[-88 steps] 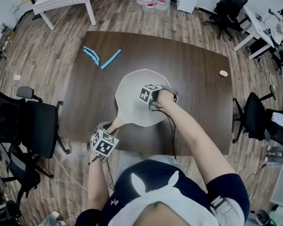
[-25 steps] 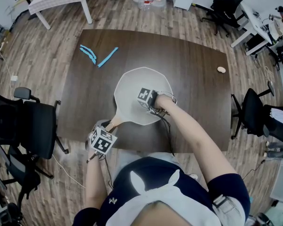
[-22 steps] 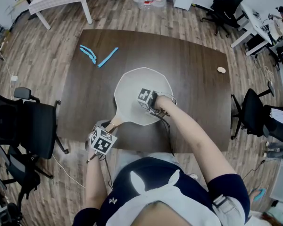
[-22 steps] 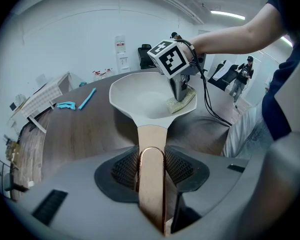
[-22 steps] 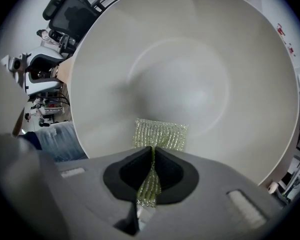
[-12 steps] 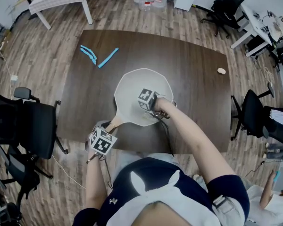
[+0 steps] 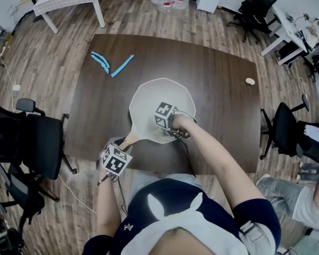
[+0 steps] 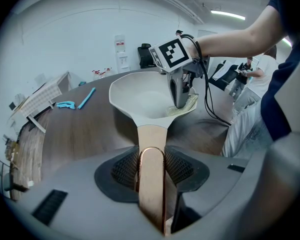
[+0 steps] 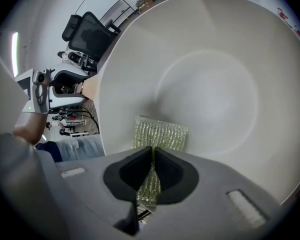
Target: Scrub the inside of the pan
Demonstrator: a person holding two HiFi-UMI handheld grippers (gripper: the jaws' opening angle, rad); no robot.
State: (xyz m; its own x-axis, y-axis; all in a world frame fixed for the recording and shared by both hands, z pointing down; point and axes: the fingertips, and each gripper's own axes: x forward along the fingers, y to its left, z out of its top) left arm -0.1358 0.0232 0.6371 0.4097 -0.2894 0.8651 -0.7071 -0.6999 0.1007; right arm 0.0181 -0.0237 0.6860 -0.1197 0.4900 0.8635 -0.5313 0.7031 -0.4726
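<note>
Scouring pad [image 9: 160,133] inside white pan [image 7: 151,94]

Left gripper [image 8: 151,160] sits lower left of centre in the head view, angled steeply down. Its jaws stand wide and clamp the handle [image 8: 151,136] from both sides. Left forearm [image 7: 109,206] runs up from the bottom edge. Right gripper [image 9: 152,159] is at mid-frame, also tipped steeply down, with its jaws nearly together pinching the pad [image 9: 160,133]. Right hand [image 7: 181,124] wraps its grip. Right forearm [image 7: 218,158] is bare and stretches diagonally from lower right to centre.
</note>
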